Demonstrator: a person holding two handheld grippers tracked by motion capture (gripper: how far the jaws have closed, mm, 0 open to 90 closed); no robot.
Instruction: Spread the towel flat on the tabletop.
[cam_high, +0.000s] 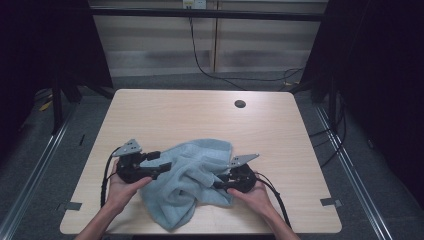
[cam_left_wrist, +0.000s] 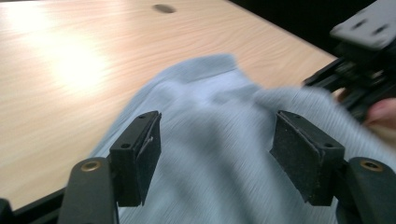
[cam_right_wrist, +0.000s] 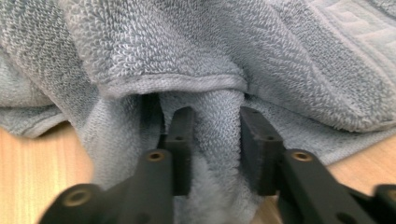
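Pale wood desk (cam_high: 165, 107), dark surround: crumpled blue towel (cam_high: 192, 172) being worked between two hand-held grippers.

Towel lies bunched near the desk's front edge, well short of the round cable hole (cam_high: 240, 104) at the back. Right hand-held gripper (cam_right_wrist: 212, 151) sits at the towel's right side, jaws narrowed onto a rolled fold of terry under a hemmed edge; pads press the cloth, so I read it as gripped. Left hand-held gripper (cam_left_wrist: 217, 156) is at the towel's left side, jaws spread wide, cloth between them but neither pad pressing on it. Judgement: to do this step well, keep the right pinch firm and low, bring the left jaws onto a single edge or corner rather than a thick bunch, then draw the two apart evenly to flatten.
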